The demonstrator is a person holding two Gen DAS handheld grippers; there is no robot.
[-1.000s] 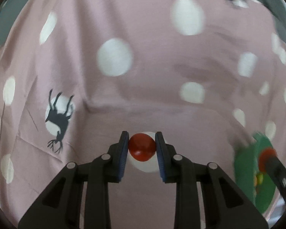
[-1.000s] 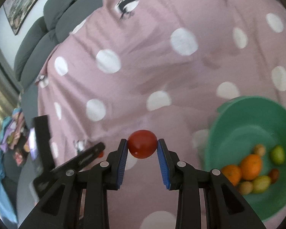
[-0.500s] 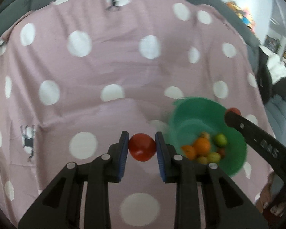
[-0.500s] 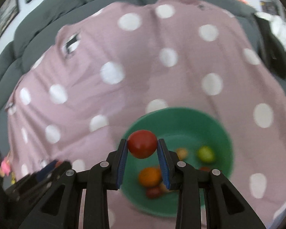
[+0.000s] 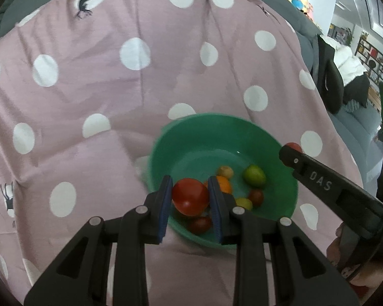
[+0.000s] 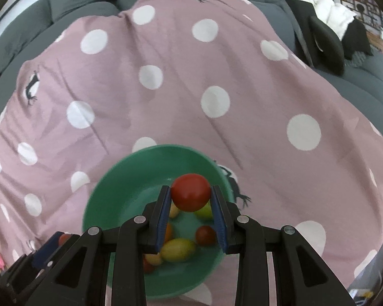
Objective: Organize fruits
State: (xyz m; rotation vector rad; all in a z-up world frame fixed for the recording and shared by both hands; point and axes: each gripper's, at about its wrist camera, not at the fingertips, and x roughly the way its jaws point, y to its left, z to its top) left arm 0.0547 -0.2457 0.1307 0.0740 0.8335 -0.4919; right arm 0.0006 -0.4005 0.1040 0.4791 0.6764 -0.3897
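Observation:
A green bowl [image 5: 191, 137] sits on the pink dotted cloth and holds several small fruits, among them an orange [image 5: 224, 185], a green lime [image 5: 254, 176] and a yellow fruit [image 6: 178, 250]. My left gripper [image 5: 190, 199] is shut on a red tomato [image 5: 190, 196] above the bowl's near left rim. My right gripper [image 6: 191, 201] is shut on another red tomato [image 6: 190, 192] above the bowl [image 6: 109, 201]. The right gripper also shows in the left wrist view [image 5: 291, 150] over the bowl's right rim.
The pink cloth with white dots [image 5: 140, 89] covers a grey sofa [image 6: 76, 7]. A dark chair and clothes [image 6: 326, 43] stand at the far right. A room with shelves [image 5: 370, 58] lies beyond.
Both grippers have moved over the green bowl with their tomatoes still held. The bowl now lies right under both of them.

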